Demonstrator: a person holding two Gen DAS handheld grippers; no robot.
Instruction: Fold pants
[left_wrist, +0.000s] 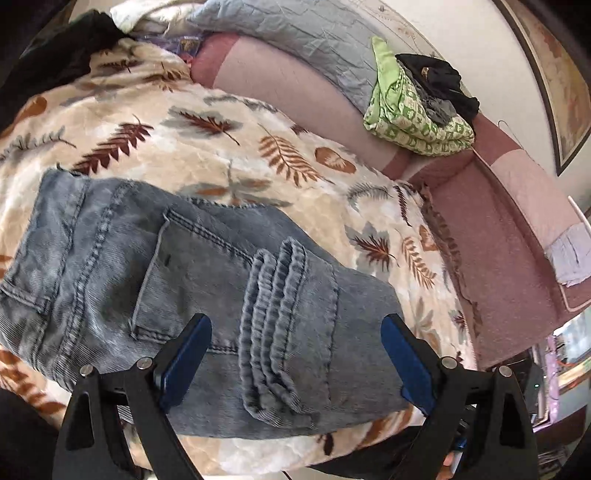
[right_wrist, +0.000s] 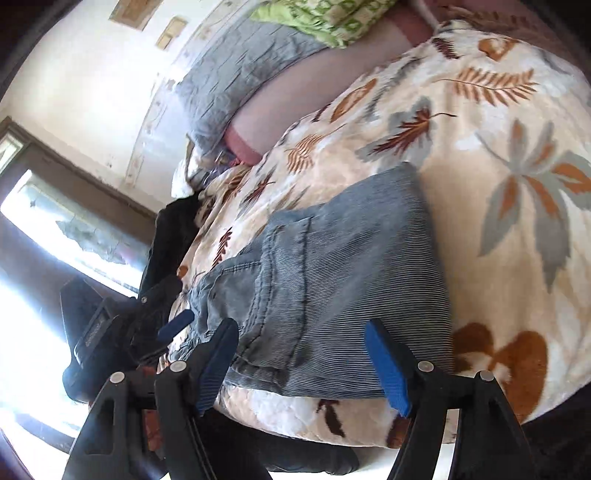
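Observation:
Grey-blue corduroy pants (left_wrist: 192, 280) lie folded into a compact stack on a cream leaf-print blanket (left_wrist: 207, 140), with the leg hems (left_wrist: 273, 332) layered on top and a back pocket showing. My left gripper (left_wrist: 295, 354) is open and empty just above the stack's near edge. In the right wrist view the same pants (right_wrist: 332, 288) lie on the blanket (right_wrist: 498, 155). My right gripper (right_wrist: 299, 358) is open and empty over their near edge. The left gripper's body (right_wrist: 110, 332) shows at the left of that view.
A pile of green-patterned and black clothes (left_wrist: 421, 107) sits on the pink sofa back (left_wrist: 498, 229) beside a grey cushion (left_wrist: 295, 40). Dark clothing (left_wrist: 55, 55) lies at the blanket's far left. A bright window (right_wrist: 44, 258) is at the left.

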